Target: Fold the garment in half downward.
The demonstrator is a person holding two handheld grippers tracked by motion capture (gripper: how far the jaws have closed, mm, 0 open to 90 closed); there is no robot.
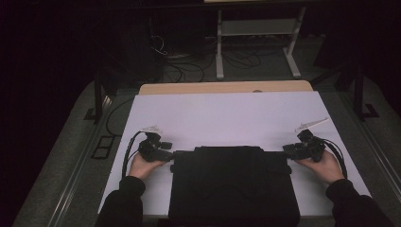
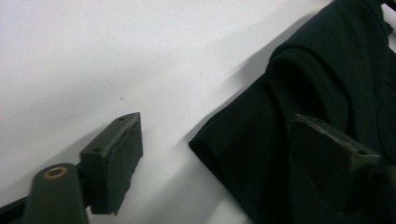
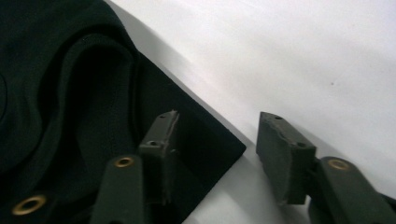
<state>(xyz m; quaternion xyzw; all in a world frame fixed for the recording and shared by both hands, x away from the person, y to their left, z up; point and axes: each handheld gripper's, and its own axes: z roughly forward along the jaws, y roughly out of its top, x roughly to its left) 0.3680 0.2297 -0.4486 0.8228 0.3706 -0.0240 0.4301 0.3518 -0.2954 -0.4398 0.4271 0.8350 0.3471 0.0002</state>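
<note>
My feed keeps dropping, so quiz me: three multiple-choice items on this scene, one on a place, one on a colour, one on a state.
1. Where does the garment lie on the white sheet?
A. along the near edge, between the two hands
B. at the far edge
C. hanging off the left side

2. What colour is the garment?
A. white
B. black
C. red

3. How do the jaws of the right gripper stand at the garment's corner?
A. clamped flat on bare sheet
B. apart, one jaw over the cloth and one over the sheet
C. far from any cloth

Answers: 1 A, the high view shows it low and centred, with the left gripper and the right gripper at its upper corners. 2 B, it looks black in all views. 3 B, the right gripper view shows a gap, with the cloth corner reaching into it.
</note>
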